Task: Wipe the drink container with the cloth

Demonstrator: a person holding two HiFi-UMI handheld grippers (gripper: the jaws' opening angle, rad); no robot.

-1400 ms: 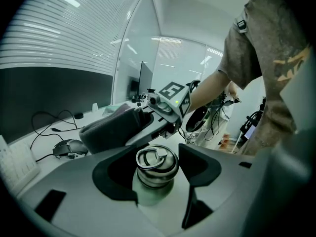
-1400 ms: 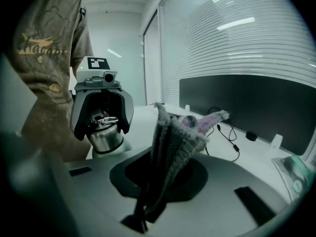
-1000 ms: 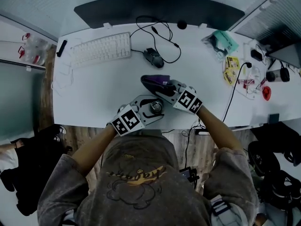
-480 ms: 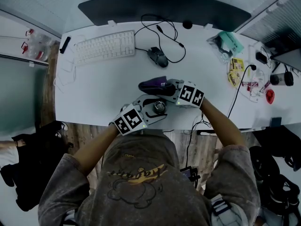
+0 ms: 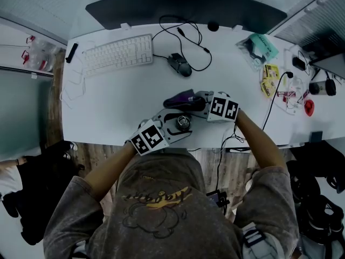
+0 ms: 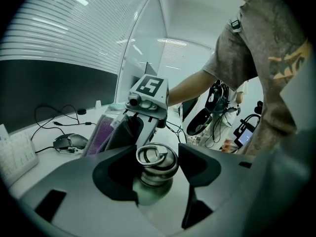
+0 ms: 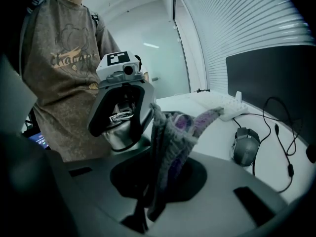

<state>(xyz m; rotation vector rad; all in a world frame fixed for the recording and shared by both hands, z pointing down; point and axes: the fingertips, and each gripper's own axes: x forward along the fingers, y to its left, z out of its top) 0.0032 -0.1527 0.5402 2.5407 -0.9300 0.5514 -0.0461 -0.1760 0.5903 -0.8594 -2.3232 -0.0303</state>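
Note:
A small metal drink container (image 5: pixel 182 122) with a ring-shaped lid (image 6: pixel 156 158) stands near the front edge of the white desk (image 5: pixel 113 101). My left gripper (image 5: pixel 179 124) is shut on it, with a jaw on each side of its body. The right gripper (image 5: pixel 198 102) is shut on a purple cloth (image 5: pixel 180 99). The cloth hangs just behind the container, close to it; contact cannot be told. In the right gripper view the cloth (image 7: pixel 174 132) rises folded from between the jaws, and the container (image 7: pixel 117 127) stands just past it inside the left gripper (image 7: pixel 121 113).
A mouse (image 5: pixel 179 65) with a looping black cable, a white keyboard (image 5: pixel 117 52) and a dark monitor (image 5: pixel 183 8) lie further back. Packets, plugs and small items (image 5: pixel 269 74) crowd the right end. The desk's front edge runs just below the grippers.
The right gripper has swung the cloth round and drawn it a little right, closer behind the container. The left gripper and the container have stayed put.

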